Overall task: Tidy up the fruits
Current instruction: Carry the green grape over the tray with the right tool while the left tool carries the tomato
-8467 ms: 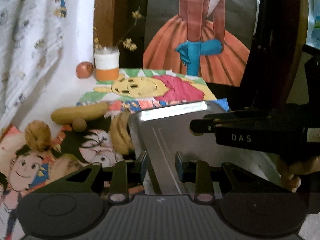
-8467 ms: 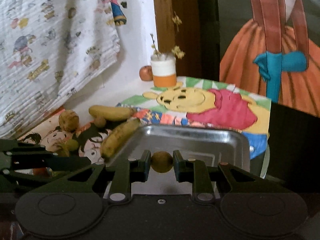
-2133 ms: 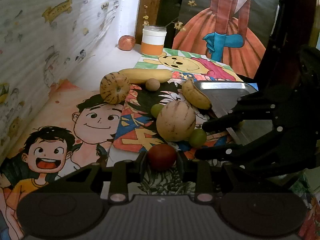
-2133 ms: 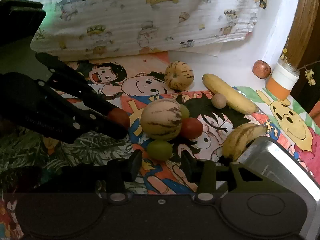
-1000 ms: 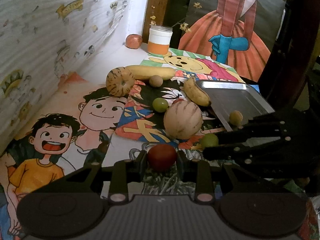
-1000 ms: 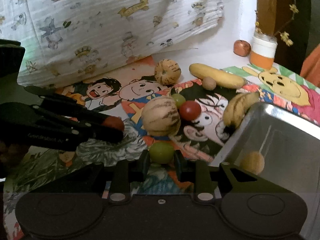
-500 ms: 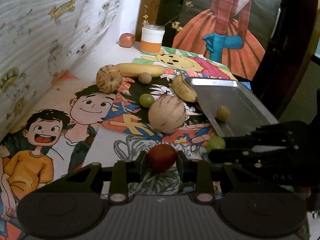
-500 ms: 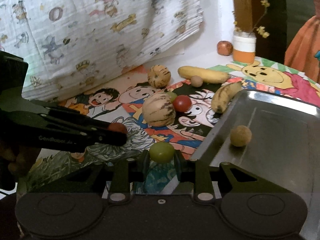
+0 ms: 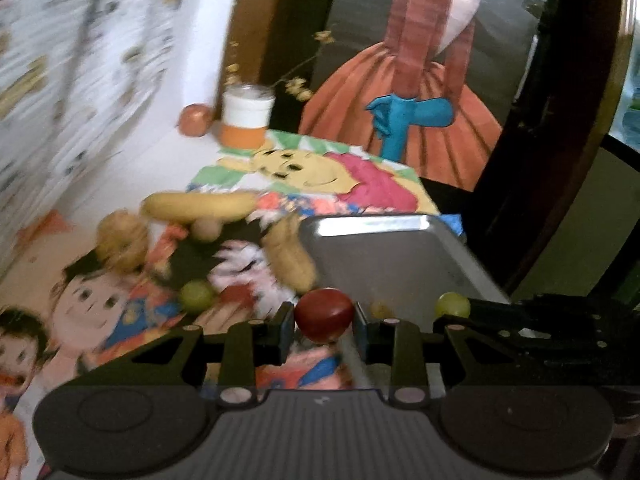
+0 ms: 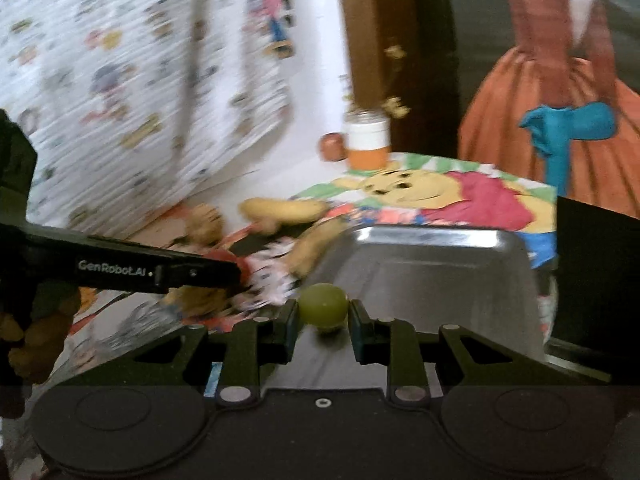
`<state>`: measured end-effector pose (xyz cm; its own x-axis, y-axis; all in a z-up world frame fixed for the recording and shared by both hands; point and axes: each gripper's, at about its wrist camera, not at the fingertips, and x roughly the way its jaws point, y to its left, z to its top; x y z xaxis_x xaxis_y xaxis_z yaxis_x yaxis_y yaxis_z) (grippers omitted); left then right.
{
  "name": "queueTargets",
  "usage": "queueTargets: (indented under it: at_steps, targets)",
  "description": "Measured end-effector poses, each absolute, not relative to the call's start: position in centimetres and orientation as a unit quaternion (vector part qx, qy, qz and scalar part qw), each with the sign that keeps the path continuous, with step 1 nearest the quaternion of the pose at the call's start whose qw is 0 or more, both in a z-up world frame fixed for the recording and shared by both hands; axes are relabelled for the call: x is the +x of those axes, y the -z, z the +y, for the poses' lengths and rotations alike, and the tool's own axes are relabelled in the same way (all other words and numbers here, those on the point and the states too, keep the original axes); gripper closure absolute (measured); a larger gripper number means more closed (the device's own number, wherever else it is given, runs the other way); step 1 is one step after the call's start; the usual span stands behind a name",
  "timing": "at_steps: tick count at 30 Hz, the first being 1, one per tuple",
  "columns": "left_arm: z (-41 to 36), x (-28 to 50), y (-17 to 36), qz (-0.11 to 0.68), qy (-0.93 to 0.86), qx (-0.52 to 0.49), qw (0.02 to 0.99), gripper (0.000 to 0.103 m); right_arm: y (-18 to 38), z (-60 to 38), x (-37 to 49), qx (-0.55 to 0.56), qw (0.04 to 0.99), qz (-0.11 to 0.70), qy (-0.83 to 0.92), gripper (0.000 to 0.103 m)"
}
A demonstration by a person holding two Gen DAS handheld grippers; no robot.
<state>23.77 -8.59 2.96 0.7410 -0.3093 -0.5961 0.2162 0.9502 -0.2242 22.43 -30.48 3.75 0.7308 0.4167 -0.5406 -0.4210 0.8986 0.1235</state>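
Note:
My left gripper [image 9: 323,319] is shut on a red round fruit [image 9: 324,314], held just at the near left edge of the steel tray [image 9: 392,264]. Over the tray's near part, my right gripper [image 10: 322,312] is shut on a green round fruit [image 10: 322,304]; in the left wrist view that green fruit [image 9: 453,305] shows at the tip of the black right gripper. A small tan fruit [image 9: 380,310] lies in the tray, half hidden by a finger. Two bananas [image 9: 200,205] [image 9: 292,258], a striped gourd [image 9: 118,246], a green fruit [image 9: 196,296] and a small brown ball [image 9: 206,228] lie left of the tray.
A white and orange jar [image 9: 246,122] with dry flowers and a reddish apple [image 9: 195,119] stand at the back by the wall. Cartoon-printed cloth covers the table [image 9: 332,178]; a printed sheet hangs on the left wall [image 10: 120,80]. A dark wooden frame [image 9: 560,120] rises on the right.
Both grippers have moved right and up with their fruits, from above the printed cloth to the tray. The view has swung toward the tray and the back wall.

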Motion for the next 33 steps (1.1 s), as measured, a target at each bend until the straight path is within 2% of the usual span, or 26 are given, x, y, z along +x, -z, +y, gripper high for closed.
queueTargets:
  at_steps: [13, 33]
  targets:
    - [-12.7, 32.1, -1.4, 0.356, 0.163, -0.056, 0.918, 0.068, -3.3, -32.7, 28.6, -0.031, 0.927, 0.325, -0.183, 0.074]
    - [-14.1, 34.4, 1.0, 0.384, 0.174, -0.045, 0.906, 0.068, -1.5, -32.0, 29.9, -0.039, 0.923, 0.347, -0.163, 0.074]
